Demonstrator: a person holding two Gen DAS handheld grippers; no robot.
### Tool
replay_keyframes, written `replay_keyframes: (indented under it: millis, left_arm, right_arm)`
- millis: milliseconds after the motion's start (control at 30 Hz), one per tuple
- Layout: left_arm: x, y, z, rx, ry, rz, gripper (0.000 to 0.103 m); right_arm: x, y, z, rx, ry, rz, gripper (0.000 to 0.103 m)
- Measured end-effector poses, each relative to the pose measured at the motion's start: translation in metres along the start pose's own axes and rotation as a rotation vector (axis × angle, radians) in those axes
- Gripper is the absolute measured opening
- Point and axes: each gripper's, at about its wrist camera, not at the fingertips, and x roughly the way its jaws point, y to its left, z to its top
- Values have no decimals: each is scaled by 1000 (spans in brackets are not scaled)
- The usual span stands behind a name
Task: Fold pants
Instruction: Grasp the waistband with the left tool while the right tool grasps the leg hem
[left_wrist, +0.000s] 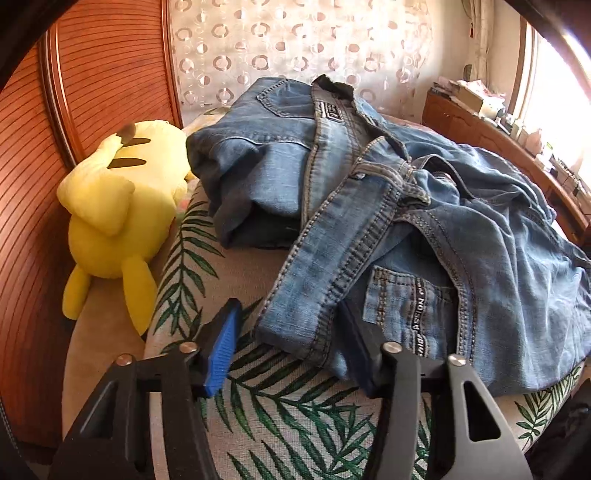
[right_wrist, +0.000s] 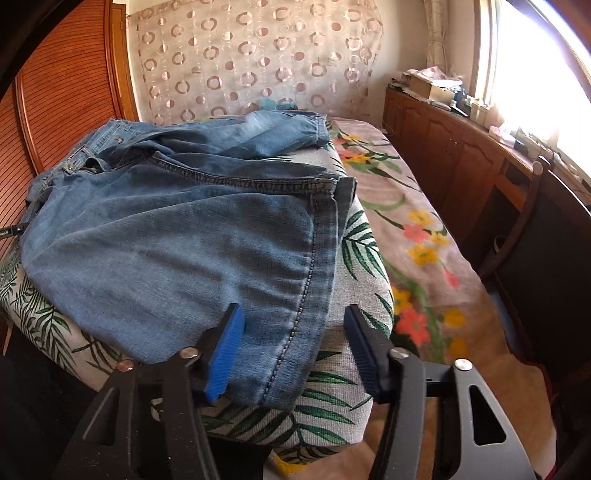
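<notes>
A crumpled pair of light blue jeans (left_wrist: 369, 206) lies on a leaf-print cushion (left_wrist: 280, 413). The waistband end and a pocket with a lettered strip point toward me. My left gripper (left_wrist: 288, 314) is open around that waistband corner. Its left blue pad (left_wrist: 221, 350) is clear of the cloth and its right finger (left_wrist: 356, 343) is against the denim's edge. In the right wrist view a jeans (right_wrist: 166, 229) leg spreads over the cushion (right_wrist: 332, 406). My right gripper (right_wrist: 294, 312) is open over the stitched hem, with the left pad (right_wrist: 225, 350) on the cloth and the right pad (right_wrist: 365, 354) apart.
A folded denim bundle (left_wrist: 240, 166) sits behind the waistband. A yellow plush toy (left_wrist: 118, 206) lies left of the cushion, against a slatted wooden panel (left_wrist: 29, 221). A floral blanket (right_wrist: 413, 236) lies to the right, then a wooden cabinet (right_wrist: 461, 158) and a chair (right_wrist: 524, 206).
</notes>
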Motion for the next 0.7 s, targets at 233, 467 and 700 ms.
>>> replay_keyframes:
  millis: [233, 467, 700]
  left_arm:
    - [-5, -4, 0, 17, -23, -21, 29]
    - [-40, -16, -4, 31, -94, -16, 14]
    - [-98, -31, -4, 30, -211, -25, 13]
  right_arm:
    - [-5, -4, -2, 14, -17, 15, 18]
    - [-12, -8, 1, 17, -55, 16, 14]
    - [-40, -9, 21, -1, -155, -5, 13]
